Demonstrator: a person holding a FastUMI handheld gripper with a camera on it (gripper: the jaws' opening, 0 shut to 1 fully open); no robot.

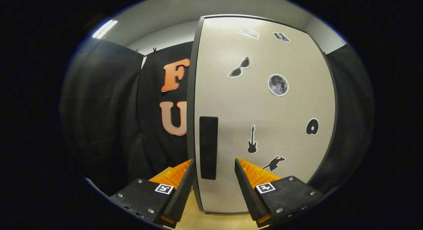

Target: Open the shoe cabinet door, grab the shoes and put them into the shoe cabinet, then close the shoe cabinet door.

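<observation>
The shoe cabinet door (264, 117) is a pale panel with a dark rim, carrying several small stickers, and it stands right ahead of me. Its dark upright handle (208, 147) sits near the door's left edge. My gripper (214, 164) is open, its two fingers spread to either side of the handle's lower part and the door's left edge. The left finger (185, 180) lies just left of the door edge, and the right finger (246, 183) is in front of the door face. Whether either finger touches the handle I cannot tell.
Black cloth (109, 117) hangs to the left of the cabinet and behind it on the right. A light wooden floor (198, 220) shows below the fingers and under the door's bottom edge. A ceiling light (104, 28) glows high on the left.
</observation>
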